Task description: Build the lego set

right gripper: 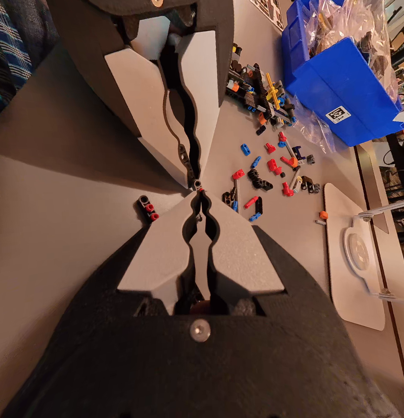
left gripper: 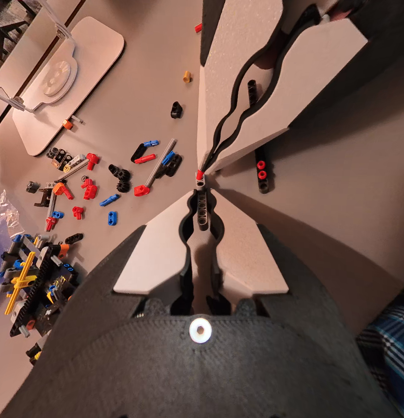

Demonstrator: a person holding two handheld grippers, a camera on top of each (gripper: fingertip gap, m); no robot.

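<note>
My left gripper (left gripper: 202,192) is shut on a black holed beam (left gripper: 202,212) whose tip carries a small grey connector (left gripper: 200,182). My right gripper (right gripper: 201,194) is shut on a small red pin (right gripper: 201,189). The two grippers meet tip to tip above the table, and the red pin (left gripper: 199,174) touches the grey connector (right gripper: 197,183). In the right wrist view the left gripper (right gripper: 194,181) comes in from the top with the beam (right gripper: 184,156). A second black beam with two red pins (left gripper: 262,173) lies on the table beside them.
Several loose red, blue, black and grey parts (left gripper: 110,178) lie scattered on the table. A partly built assembly with a yellow axle (right gripper: 266,95) sits beside a blue bin (right gripper: 332,90) holding plastic bags. A white board with a clear stand (right gripper: 354,260) lies nearby. A plaid sleeve (left gripper: 388,339) is at the edge.
</note>
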